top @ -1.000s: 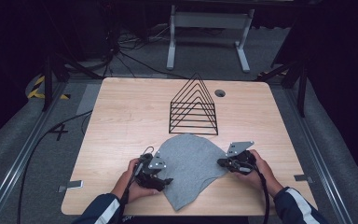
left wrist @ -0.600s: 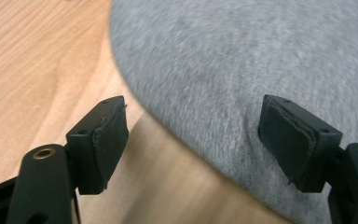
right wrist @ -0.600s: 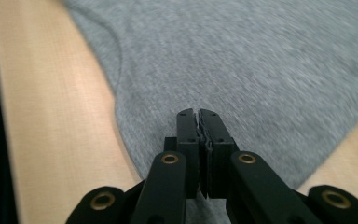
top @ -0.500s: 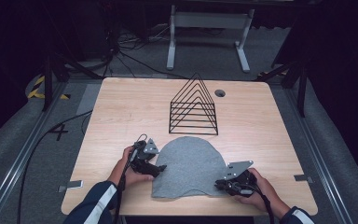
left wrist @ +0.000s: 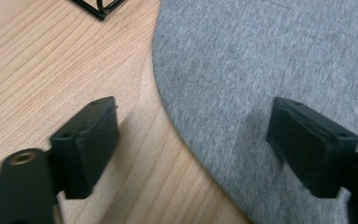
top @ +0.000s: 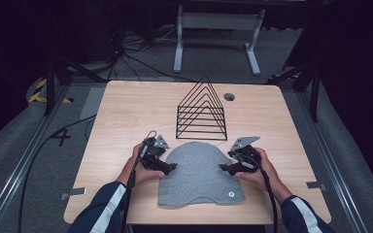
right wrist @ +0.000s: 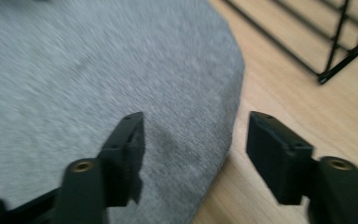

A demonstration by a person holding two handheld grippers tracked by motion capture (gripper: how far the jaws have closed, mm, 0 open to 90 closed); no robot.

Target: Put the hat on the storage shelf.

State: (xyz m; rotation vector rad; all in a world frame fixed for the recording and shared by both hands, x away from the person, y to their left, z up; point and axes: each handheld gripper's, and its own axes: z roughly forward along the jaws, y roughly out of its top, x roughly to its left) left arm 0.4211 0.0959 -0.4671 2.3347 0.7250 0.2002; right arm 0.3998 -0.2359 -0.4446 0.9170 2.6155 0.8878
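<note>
A grey knit hat point(top: 197, 174) lies flat on the wooden table point(top: 126, 116), rounded top toward the far side, with a small white tag near its front right corner. My left gripper point(top: 171, 167) is at the hat's left edge, open, its jaws straddling the curved edge of the hat point(left wrist: 261, 79). At the hat's right edge my right gripper point(top: 225, 168) stands open too, one jaw over the hat point(right wrist: 98, 70) and the other over bare wood. Nothing is held in either one.
A black wire rack point(top: 201, 109) of triangular dividers stands just beyond the hat; its corner shows as the wire rack point(right wrist: 340, 42) and the wire rack point(left wrist: 98, 7). A cable hole point(top: 229, 96) is at the table's back right. Cables lie on the floor to the left.
The hat has turned so that it lies square with its brim toward the person. Both grippers have moved to its left and right edges; the right one went forward from the front edge.
</note>
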